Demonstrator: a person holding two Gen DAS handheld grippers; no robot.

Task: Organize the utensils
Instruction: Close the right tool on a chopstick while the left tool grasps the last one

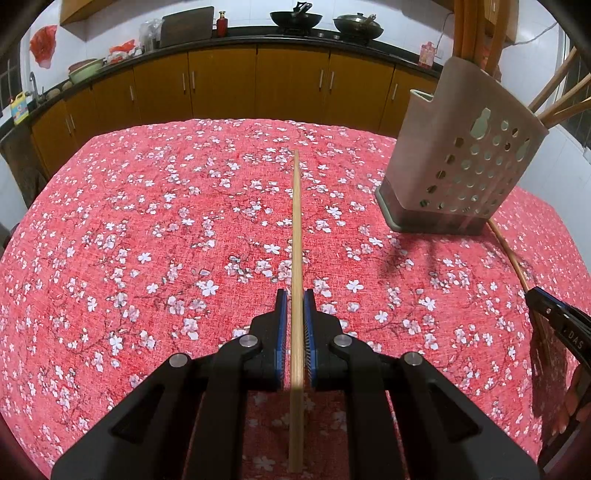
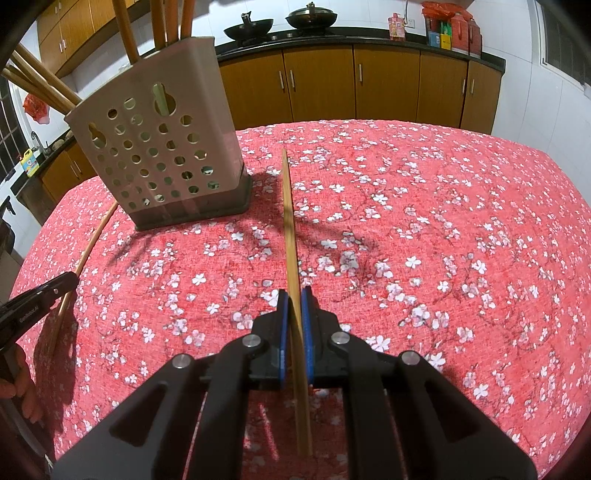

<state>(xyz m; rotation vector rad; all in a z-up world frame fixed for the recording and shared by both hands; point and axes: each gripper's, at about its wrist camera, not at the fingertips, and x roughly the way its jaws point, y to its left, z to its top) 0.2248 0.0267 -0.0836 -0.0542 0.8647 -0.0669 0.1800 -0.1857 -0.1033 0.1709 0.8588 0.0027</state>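
A long wooden chopstick (image 1: pixel 296 221) runs straight ahead between the blue pads of my left gripper (image 1: pixel 295 295), which is shut on it. My right gripper (image 2: pixel 294 295) is shut on a second wooden chopstick (image 2: pixel 289 221) that points forward over the cloth. A beige perforated utensil holder (image 1: pixel 458 155) stands on the table to the right of the left gripper; several wooden utensils stick out of its top. In the right wrist view the holder (image 2: pixel 162 147) stands to the left of the held chopstick. Each gripper shows at the edge of the other's view, the right gripper (image 1: pixel 554 314) with its chopstick and the left gripper (image 2: pixel 37 299) with its own.
A red cloth with white blossoms (image 1: pixel 147 240) covers the round table. Behind it run orange kitchen cabinets (image 1: pixel 221 85) under a dark counter with woks (image 1: pixel 295 18), bottles and a sink at the left. A person's fingers (image 2: pixel 22 391) show at the left edge.
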